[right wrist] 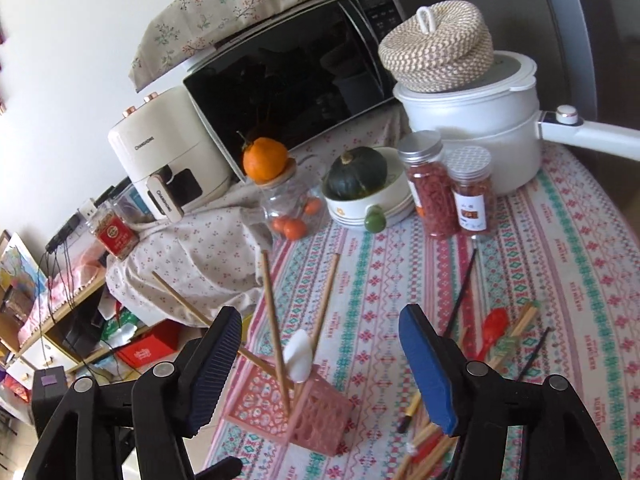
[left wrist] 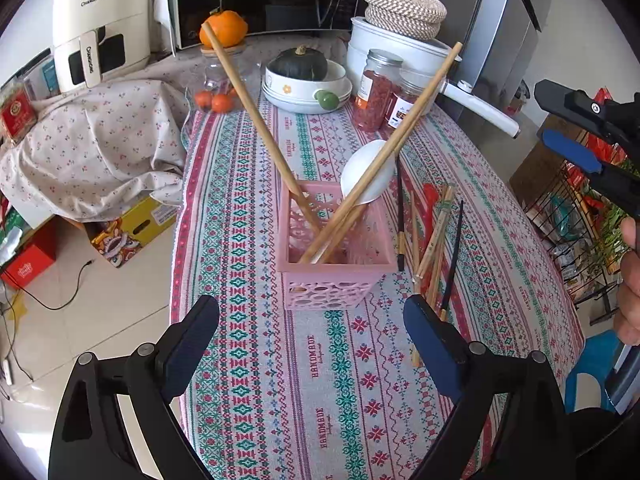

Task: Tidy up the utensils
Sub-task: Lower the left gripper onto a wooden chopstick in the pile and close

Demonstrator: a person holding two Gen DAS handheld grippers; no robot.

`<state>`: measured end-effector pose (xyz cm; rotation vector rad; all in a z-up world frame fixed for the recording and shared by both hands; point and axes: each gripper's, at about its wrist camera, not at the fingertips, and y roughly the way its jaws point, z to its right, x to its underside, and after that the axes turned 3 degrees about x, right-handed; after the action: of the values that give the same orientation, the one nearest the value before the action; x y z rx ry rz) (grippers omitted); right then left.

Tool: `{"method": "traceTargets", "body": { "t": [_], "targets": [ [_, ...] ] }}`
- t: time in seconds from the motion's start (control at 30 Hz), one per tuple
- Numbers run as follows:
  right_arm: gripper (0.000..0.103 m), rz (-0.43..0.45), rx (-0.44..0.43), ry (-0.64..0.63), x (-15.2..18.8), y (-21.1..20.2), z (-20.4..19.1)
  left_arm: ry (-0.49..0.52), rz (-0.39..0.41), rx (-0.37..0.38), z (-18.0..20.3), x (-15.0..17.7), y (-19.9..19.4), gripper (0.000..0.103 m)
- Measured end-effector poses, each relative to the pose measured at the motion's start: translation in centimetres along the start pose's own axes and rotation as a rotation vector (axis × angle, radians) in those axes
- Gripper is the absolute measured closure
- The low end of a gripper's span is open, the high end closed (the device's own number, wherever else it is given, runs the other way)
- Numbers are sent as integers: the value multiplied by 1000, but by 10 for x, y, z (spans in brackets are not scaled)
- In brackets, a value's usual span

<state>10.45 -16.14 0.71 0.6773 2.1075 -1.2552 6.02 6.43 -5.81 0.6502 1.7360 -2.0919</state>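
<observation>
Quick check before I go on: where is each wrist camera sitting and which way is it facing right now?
Left wrist: above the table's near edge, looking down at the pink basket; shows its open left gripper, plus the right gripper and a hand.
Right wrist: beside the basket, facing the microwave; its open fingers show.
Shared: basket, white spoon, loose chopsticks.

left gripper (left wrist: 312, 340): jaws wide, empty | right gripper (right wrist: 320, 364): jaws parted, empty

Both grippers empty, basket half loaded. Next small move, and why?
Probably bring the right gripper down onto the loose chopsticks right of the pink basket. Its jaws stand open with nothing between them, the pile sits just below them on the tablecloth, and several utensils lie outside the basket.
</observation>
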Motion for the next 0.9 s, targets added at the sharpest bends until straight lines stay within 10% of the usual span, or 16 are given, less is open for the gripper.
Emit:
{"method": "traceTargets", "body": {
  "t": [0.6, 0.9],
  "targets": [
    [7, -105, 290, -3, 26, -41, 113, 228, 21, 54, 112, -2, 3, 0],
    [6, -214, 378, 80, 40, -47, 165, 397, 20, -37, 171, -9, 29, 0]
  ]
}}
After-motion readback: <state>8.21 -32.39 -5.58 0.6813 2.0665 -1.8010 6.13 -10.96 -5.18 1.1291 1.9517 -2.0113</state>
